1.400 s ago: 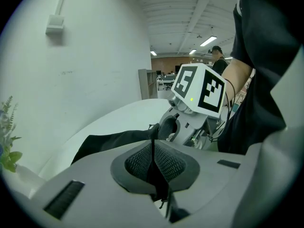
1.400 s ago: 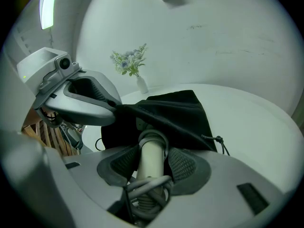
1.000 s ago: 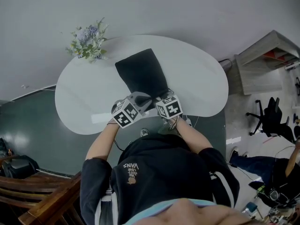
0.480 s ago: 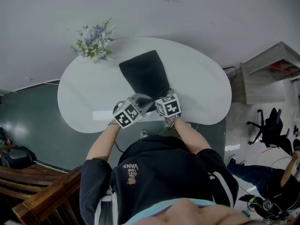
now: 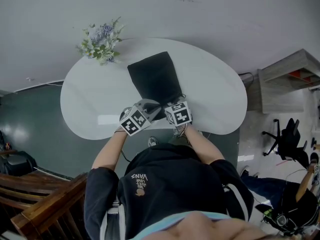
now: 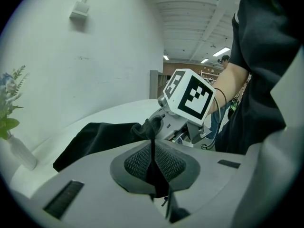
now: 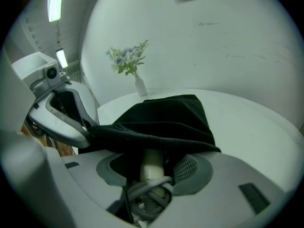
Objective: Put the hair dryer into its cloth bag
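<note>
A black cloth bag (image 5: 154, 79) lies lengthwise on the white oval table (image 5: 210, 94), its mouth toward me. My left gripper (image 5: 149, 106) is shut on the edge of the bag's mouth; in the left gripper view a thin fold of the bag (image 6: 95, 137) runs between the closed pads of that gripper (image 6: 153, 148). My right gripper (image 5: 168, 105) is shut on the hair dryer's cream handle (image 7: 152, 163), with grey cord (image 7: 147, 191) coiled round it. The bag (image 7: 166, 113) drapes over the dryer, hiding its head.
A small white vase of flowers (image 5: 101, 41) stands at the table's far left edge, beyond the bag. Wooden chairs (image 5: 45, 209) stand at the lower left and a shelf unit (image 5: 290, 79) at the right. The floor is dark.
Both grippers have sunk slightly toward the table at the bag's mouth. Both grips are unchanged and the bag lies where it was.
</note>
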Demonstrator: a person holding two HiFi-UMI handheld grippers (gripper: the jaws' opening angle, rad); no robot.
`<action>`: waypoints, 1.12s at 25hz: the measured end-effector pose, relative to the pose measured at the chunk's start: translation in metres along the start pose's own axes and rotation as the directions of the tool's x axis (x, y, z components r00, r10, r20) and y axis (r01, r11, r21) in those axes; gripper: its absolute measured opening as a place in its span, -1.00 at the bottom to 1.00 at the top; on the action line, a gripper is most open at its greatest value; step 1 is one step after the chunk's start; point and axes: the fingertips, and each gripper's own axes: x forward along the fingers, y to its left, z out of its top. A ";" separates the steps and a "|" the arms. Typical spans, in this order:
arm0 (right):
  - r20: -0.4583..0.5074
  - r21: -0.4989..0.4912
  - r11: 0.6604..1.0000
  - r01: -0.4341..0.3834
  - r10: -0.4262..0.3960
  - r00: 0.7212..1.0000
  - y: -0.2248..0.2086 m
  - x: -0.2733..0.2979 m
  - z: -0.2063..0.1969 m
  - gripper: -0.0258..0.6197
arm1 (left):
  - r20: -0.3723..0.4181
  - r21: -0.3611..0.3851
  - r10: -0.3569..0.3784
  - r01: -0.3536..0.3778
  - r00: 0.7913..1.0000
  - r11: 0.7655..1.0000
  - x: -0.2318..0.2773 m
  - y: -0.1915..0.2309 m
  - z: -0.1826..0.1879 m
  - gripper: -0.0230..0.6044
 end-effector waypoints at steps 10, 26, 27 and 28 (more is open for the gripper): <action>0.093 0.046 0.999 0.018 -0.023 0.995 -0.004 -0.021 0.009 -0.25 | 0.027 -0.002 -0.009 0.009 1.000 1.000 0.000 -0.006 -0.005 -0.82; 0.145 0.147 0.985 0.087 -0.108 0.984 -0.010 -0.069 -0.019 -0.25 | 0.077 -0.002 -0.037 0.037 0.996 0.999 -0.003 -0.034 -0.017 -0.81; 0.151 0.156 0.984 0.090 -0.113 0.982 -0.008 -0.073 -0.021 -0.25 | 0.083 -0.001 -0.039 0.039 0.996 0.999 -0.003 -0.036 -0.017 -0.81; 0.157 0.164 0.982 0.094 -0.120 0.980 -0.007 -0.077 -0.023 -0.25 | 0.088 0.001 -0.040 0.040 0.995 0.999 -0.003 -0.039 -0.017 -0.81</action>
